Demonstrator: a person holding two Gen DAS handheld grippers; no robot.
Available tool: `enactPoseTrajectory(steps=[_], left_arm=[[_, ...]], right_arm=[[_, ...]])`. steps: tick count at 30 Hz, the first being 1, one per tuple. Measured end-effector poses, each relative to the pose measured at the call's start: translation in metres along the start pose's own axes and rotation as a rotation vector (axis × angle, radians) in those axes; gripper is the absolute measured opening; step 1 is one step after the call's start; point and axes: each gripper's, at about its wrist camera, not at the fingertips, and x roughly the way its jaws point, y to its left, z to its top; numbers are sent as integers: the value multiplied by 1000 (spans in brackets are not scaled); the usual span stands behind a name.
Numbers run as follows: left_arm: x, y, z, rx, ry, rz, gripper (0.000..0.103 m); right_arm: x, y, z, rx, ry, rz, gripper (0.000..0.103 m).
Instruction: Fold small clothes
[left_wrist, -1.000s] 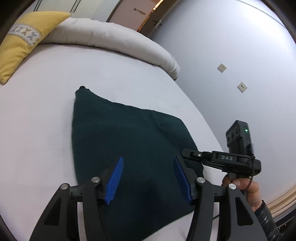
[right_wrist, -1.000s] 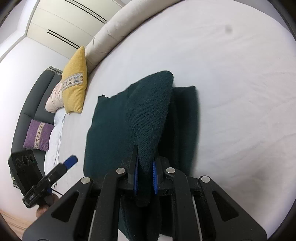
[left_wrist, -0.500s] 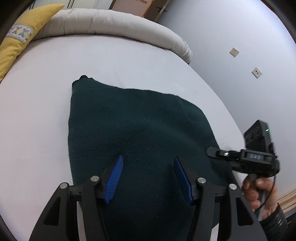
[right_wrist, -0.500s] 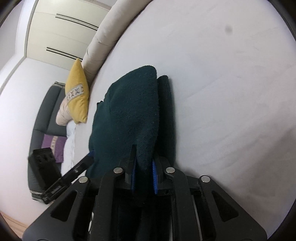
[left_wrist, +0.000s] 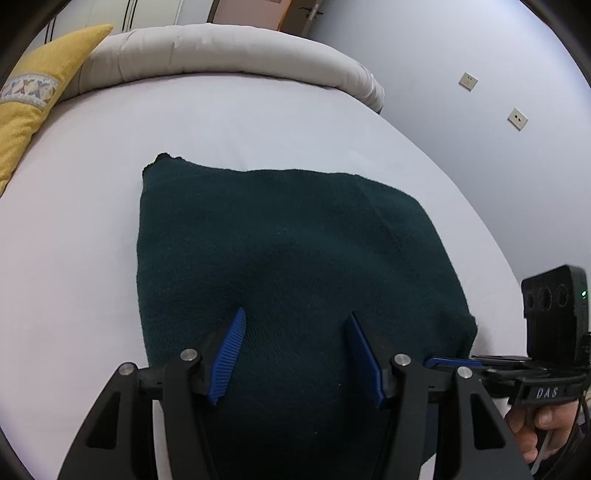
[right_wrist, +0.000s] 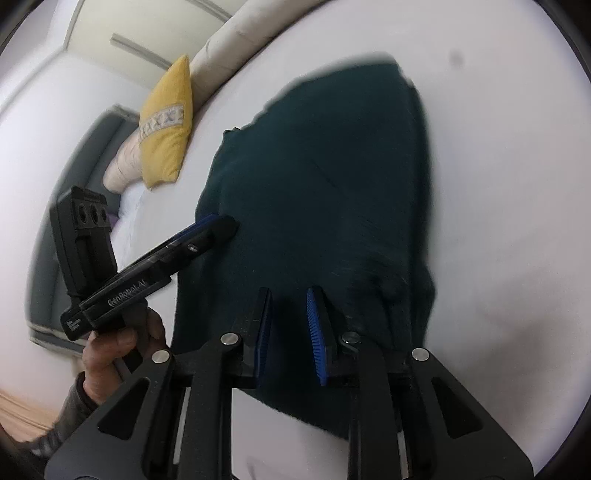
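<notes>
A dark green knitted garment lies folded flat on the white bed; it also shows in the right wrist view. My left gripper is open and empty, hovering over the garment's near edge. My right gripper is open and empty over the garment's near right side. The right gripper shows at the garment's right edge in the left wrist view. The left gripper shows at the garment's left edge in the right wrist view.
A yellow cushion lies at the bed's far left, also in the right wrist view. A long white bolster runs along the far edge. A grey wall with sockets stands on the right. A dark sofa is beyond the bed.
My right gripper has let go of the green flap it held pinched and opened. The flap has been laid over, so the garment lies folded flat. The left gripper stayed open.
</notes>
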Motion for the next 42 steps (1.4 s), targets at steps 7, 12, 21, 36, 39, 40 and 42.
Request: enactPoseTrajectory(steps=[7,12,21,36,39,40,42], left_arm=[[2,-5,0,38,-7,34,59],[1,-5,-1,44,-10,39,59],[3,-8,0,65,-9,50,60],[-6,9,55,62,-95,163,58],[27,24,68,30,-4,172,58],[37,29,67,20,23,170,58],[49,41,66,-29,27,135,60]], right_arm=[[-29,-23,-24,-3,-17,-18,10],[-82,-11,-12,-45,-63,-69,16],[-34,23,74,-30,-51,-4,28],[-11,-1,98,32,-68,17,23],[-7,15,112,4,-59,25,23],[0,18,118,-2,-51,14,23],[23,11,129,30,-4,-21,20]])
